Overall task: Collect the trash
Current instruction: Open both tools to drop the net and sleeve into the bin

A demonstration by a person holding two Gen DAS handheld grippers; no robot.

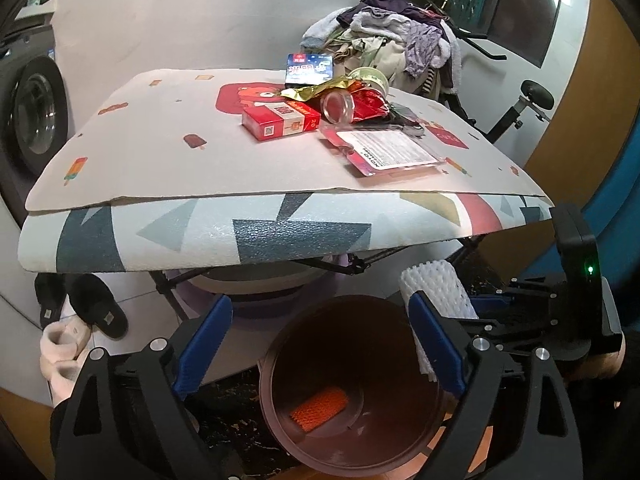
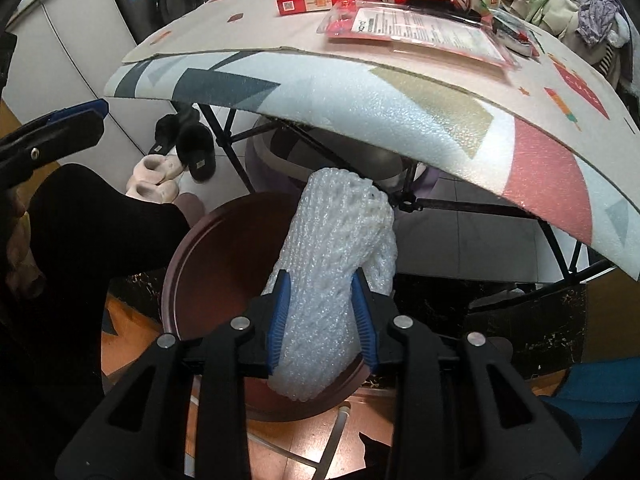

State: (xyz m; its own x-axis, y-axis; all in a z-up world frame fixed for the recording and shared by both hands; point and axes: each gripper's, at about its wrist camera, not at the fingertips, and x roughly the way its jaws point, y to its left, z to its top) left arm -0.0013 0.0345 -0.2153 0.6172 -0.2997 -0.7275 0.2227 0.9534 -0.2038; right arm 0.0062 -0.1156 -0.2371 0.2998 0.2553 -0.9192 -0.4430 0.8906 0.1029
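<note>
While the right gripper (image 2: 322, 316) is clamping a white foam-net sleeve (image 2: 332, 264) between its blue pads, the person is holding it over the round brown plastic bin (image 1: 348, 384) that stands on the floor just below and ahead of the tool. The sleeve is pinched near its lower half; its long axis is running along the fingers, forward and away from the gripper, with the open, crumpled end pointing up toward the underside of the folding table (image 2: 400, 96) and the short end hanging behind the pads, over the near rim of the bin. It is not yet released.

The left gripper (image 1: 320, 344) is standing wide apart with nothing between its pads, poised directly above the bin mouth. Beneath it, an orange foam-net piece (image 1: 319, 408) is lying on the bin floor, so one item appears to be already collected.

Well ahead of both tools, on the tabletop, more is waiting: a red cardboard cigarette box (image 1: 282, 120), a crumpled red-and-gold foil wrapper (image 1: 360, 98), a clear plastic cup on its side (image 1: 339, 106), a flat clear blister pack with a printed card (image 1: 386, 148), and a blue box (image 1: 309, 69). By this judgement, the task is at an early stage, with most of the pile left.
</note>
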